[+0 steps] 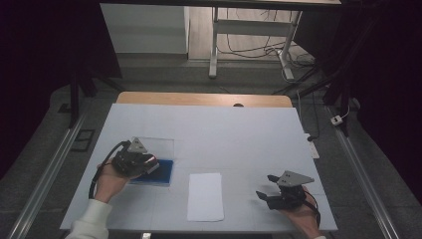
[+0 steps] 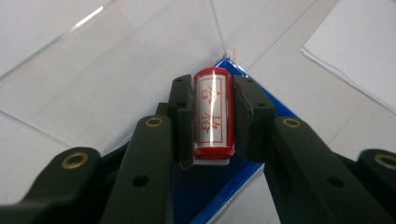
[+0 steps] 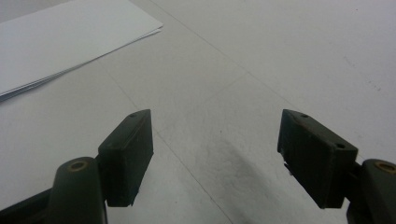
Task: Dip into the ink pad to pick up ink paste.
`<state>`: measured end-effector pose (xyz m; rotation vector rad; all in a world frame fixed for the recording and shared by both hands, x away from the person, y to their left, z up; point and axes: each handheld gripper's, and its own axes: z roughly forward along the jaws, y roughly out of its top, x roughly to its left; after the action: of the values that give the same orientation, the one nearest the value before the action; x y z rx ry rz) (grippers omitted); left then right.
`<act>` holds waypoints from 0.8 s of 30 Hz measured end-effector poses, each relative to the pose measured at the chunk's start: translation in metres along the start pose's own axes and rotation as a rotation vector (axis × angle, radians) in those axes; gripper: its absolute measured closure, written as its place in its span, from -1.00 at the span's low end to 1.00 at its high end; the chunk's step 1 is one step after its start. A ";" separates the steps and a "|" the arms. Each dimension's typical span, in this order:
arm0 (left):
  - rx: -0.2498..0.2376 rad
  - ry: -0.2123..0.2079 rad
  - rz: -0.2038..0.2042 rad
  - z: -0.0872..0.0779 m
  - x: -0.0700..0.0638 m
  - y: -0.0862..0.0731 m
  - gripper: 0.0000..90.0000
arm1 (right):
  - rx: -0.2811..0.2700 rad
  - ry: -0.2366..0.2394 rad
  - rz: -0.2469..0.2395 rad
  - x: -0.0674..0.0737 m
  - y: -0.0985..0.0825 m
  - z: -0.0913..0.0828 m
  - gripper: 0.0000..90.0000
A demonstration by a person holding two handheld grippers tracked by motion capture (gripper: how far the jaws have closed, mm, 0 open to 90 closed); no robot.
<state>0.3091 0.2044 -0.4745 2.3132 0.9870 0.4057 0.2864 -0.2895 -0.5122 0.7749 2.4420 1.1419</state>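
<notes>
Over on the left, a metal rail [image 1: 47, 172] runs along the grey floor beside the table [image 1: 224, 124], whose top is covered in pale white sheeting with a strip of bare wood showing at the far edge. The left gripper [image 1: 149, 167] hangs low over a blue ink pad [image 1: 161, 174] that sits in a clear plastic case, its transparent lid [image 1: 157, 145] folded open toward the far side. In the left gripper view the two black jaws are drawn in tight on a small red stamp [image 2: 212, 114] with a white label of red characters, pinched by its sides, its base down at the blue pad; whether it touches the pad I cannot tell. Just right of the pad, near the table's front edge, lies a thin stack of white paper [image 1: 205, 196], squared to the table and apart from both tools. Further right, the right gripper [image 1: 263, 186] rests near the front right corner, jaws spread wide with nothing between them, bare tabletop beneath. Beyond the table stand a white desk frame [image 1: 249, 30] and loose cables [image 1: 259, 50] on the floor, and the room darkens at both sides.
</notes>
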 end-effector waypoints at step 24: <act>0.031 -0.007 -0.013 0.013 0.000 -0.004 0.56 | 0.011 -0.002 -0.001 0.000 0.000 0.001 -0.40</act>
<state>0.3125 0.2015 -0.4870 2.3326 1.0110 0.3794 0.2869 -0.2890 -0.5130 0.7774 2.4484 1.1279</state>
